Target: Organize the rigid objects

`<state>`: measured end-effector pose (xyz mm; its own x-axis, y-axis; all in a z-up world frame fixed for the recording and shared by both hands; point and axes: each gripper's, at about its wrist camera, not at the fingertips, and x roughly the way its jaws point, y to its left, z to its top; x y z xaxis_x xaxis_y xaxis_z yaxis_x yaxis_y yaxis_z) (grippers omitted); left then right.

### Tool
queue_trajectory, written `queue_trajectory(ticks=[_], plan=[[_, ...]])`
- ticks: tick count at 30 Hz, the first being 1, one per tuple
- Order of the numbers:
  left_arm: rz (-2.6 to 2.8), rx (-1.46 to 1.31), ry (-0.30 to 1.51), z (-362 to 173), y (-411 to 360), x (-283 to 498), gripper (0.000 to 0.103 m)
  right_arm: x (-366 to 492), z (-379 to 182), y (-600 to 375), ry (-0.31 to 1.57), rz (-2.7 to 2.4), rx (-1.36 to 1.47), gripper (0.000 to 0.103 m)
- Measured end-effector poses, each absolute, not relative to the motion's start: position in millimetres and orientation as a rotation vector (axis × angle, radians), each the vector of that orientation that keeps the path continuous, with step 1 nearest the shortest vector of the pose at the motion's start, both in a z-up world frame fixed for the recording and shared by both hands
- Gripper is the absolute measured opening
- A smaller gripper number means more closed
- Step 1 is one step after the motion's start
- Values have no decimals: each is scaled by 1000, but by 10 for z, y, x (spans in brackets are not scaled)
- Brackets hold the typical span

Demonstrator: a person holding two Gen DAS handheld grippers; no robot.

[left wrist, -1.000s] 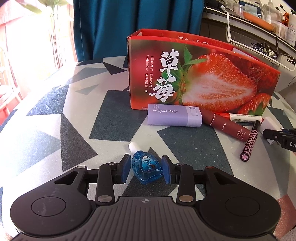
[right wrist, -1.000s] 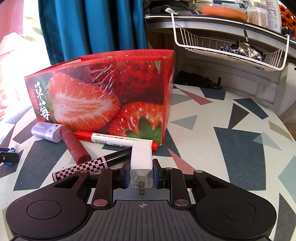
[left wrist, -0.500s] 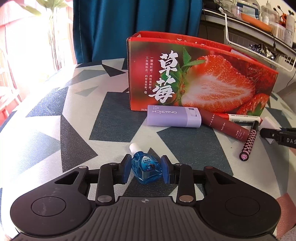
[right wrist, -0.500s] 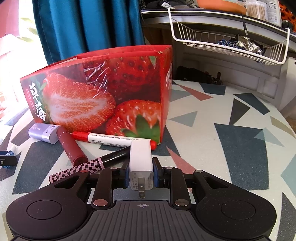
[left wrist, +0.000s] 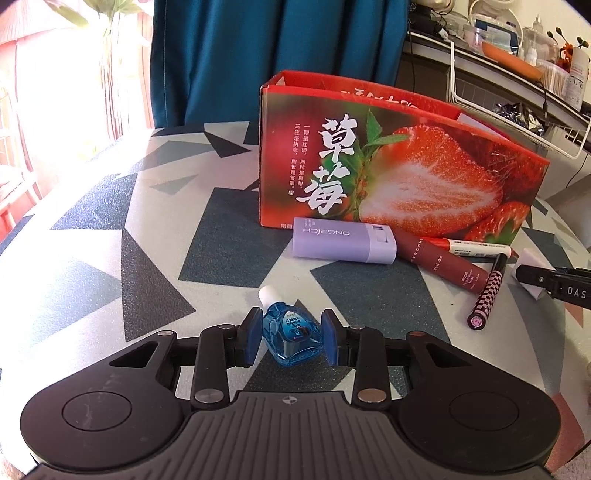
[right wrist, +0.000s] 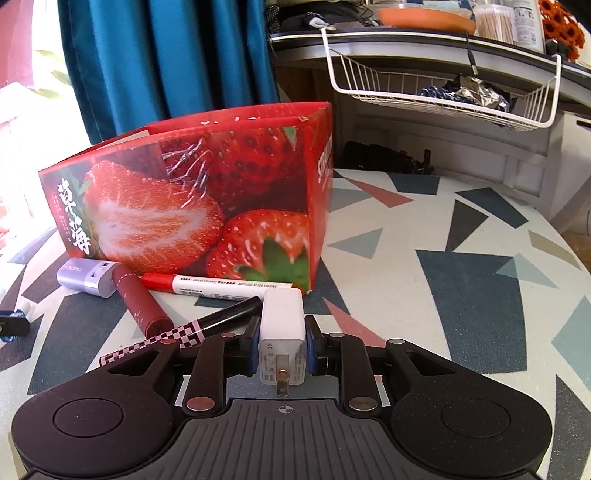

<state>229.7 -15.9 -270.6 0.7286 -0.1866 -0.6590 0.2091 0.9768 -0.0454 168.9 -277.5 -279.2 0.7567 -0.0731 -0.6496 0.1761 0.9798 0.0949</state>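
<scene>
My left gripper [left wrist: 291,340] is shut on a small blue eye-drop bottle [left wrist: 290,338] with a white cap, held just above the table. My right gripper [right wrist: 282,345] is shut on a white USB charger plug [right wrist: 282,325], prong toward the camera; it also shows in the left wrist view [left wrist: 532,271]. A red strawberry box [left wrist: 399,166], open at the top, stands behind. In front of it lie a lilac case [left wrist: 343,242], a dark red tube [left wrist: 443,264], a red-capped marker [right wrist: 218,284] and a checkered pen [left wrist: 487,295].
The table [left wrist: 110,258] has a grey-and-white triangle pattern. A blue curtain [left wrist: 273,51] hangs behind. A white wire basket [right wrist: 443,96] hangs under a cluttered shelf [right wrist: 424,22] at the back right.
Both grippers have risen slightly with their objects. The left jaws have closed in on the blue bottle. The items on the table have not moved.
</scene>
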Motion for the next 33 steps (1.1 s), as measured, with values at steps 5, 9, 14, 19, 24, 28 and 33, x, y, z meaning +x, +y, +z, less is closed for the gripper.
queue_trajectory(ticks=[5,9,14,19,24,28,33], plan=[[-208,25,717,-2689,-133,2287,36,1686,-2786,-2749,699,-132,145,21],[-205,20,708,-2667,-112,2275,36,1680,-2780,-2737,695,-130,141,21],[-204,21,690,-2625,-99,2255,36,1662,-2770,-2693,679,-114,109,21],[-211,15,682,-2591,-80,2237,36,1692,-2777,-2664,702,-103,94,21],[-218,10,677,-2569,-58,2200,36,1772,-2822,-2660,751,-113,89,21],[-221,7,674,-2561,-53,2186,36,1810,-2834,-2679,756,-114,92,22],[-228,10,670,-2551,-57,2176,36,1851,-2838,-2663,764,-109,77,25]])
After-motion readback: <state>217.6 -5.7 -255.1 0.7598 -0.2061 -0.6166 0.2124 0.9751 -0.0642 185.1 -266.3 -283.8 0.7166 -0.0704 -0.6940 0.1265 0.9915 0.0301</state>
